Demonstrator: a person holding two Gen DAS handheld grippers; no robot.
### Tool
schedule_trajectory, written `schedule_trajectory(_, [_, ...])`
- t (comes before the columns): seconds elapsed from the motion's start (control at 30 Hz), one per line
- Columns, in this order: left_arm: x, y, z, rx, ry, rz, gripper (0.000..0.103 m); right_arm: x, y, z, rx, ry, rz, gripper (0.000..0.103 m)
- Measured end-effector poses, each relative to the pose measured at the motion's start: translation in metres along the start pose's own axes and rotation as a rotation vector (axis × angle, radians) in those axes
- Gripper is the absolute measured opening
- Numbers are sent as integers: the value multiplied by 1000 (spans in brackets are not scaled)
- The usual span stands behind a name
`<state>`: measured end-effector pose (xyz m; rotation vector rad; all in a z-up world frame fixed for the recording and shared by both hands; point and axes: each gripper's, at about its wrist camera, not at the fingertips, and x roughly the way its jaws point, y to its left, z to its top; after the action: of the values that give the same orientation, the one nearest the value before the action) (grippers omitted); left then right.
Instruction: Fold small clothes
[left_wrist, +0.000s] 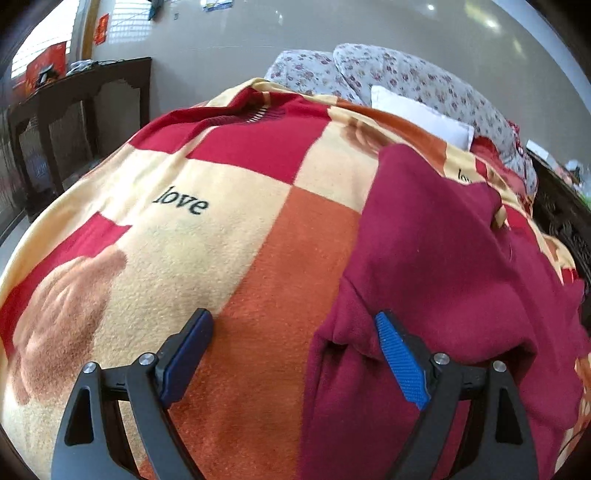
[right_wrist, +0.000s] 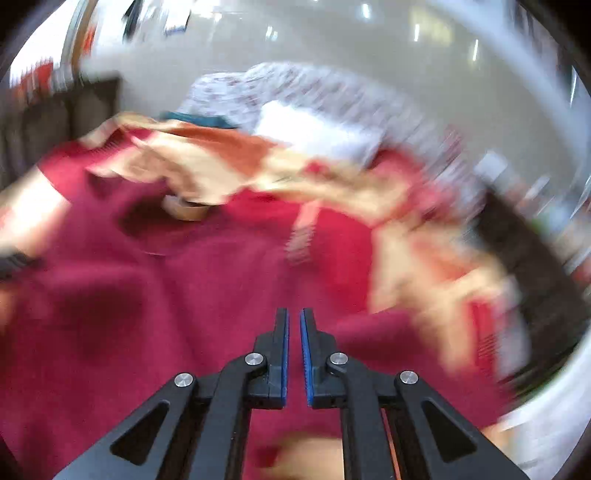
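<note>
A dark red sweater (left_wrist: 436, 258) lies on a checked red, orange and cream blanket (left_wrist: 207, 236) on the bed. My left gripper (left_wrist: 291, 325) is open, its fingers wide apart, low over the sweater's left edge; the right finger (left_wrist: 399, 354) rests against a fold of the cloth. In the right wrist view, which is blurred by motion, the sweater (right_wrist: 184, 295) fills the middle. My right gripper (right_wrist: 294, 325) hovers above it with its jaws nearly together and nothing visible between them.
Floral pillows (left_wrist: 369, 74) and a white folded item (left_wrist: 421, 118) lie at the head of the bed. A dark wooden table (left_wrist: 74, 110) stands to the left. A dark bed frame (left_wrist: 565, 221) runs along the right edge.
</note>
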<state>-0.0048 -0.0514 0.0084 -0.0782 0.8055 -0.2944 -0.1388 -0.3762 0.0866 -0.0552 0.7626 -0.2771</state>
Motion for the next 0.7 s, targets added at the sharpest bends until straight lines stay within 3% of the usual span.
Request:
schedule_trajectory(0.03, [0,1,0,-5,-2,3,89,2,1,-2,27,16,69,9])
schedule_trajectory(0.07, [0,2,1,-9,-1,2,89,3,3,-7,24,37,110,24])
schedule_trajectory(0.1, [1,2,1,-11,0,3,89,3,7,-14,-6,59,105,50])
schedule_trajectory(0.17, [1,1,1,-5,-2,8,89,-1,13,-30,-56,84,71,72])
schedule_trajectory(0.2, [1,1,2,-3,-1,10,89,-3,15,-37,-66,96,67,72])
schedule_trajectory(0.33, [2,2,2,-1,0,14,89,-7,12,-68,-33,172,62,72])
schedule_trajectory(0.37, [2,2,2,-2,0,13,89,-4,8,-78,-13,198,51,66])
schedule_trajectory(0.4, [2,2,2,-3,0,12,89,1,5,-86,11,209,53,32])
schedule_trajectory(0.43, [2,1,2,-3,0,12,89,-1,1,-94,45,213,79,10])
schedule_trajectory(0.53, [1,1,2,-7,-4,10,89,-16,0,-95,54,159,72,8])
schedule_trajectory(0.7, [-2,3,1,-15,-18,9,89,-42,-4,-45,-32,-40,-138,8])
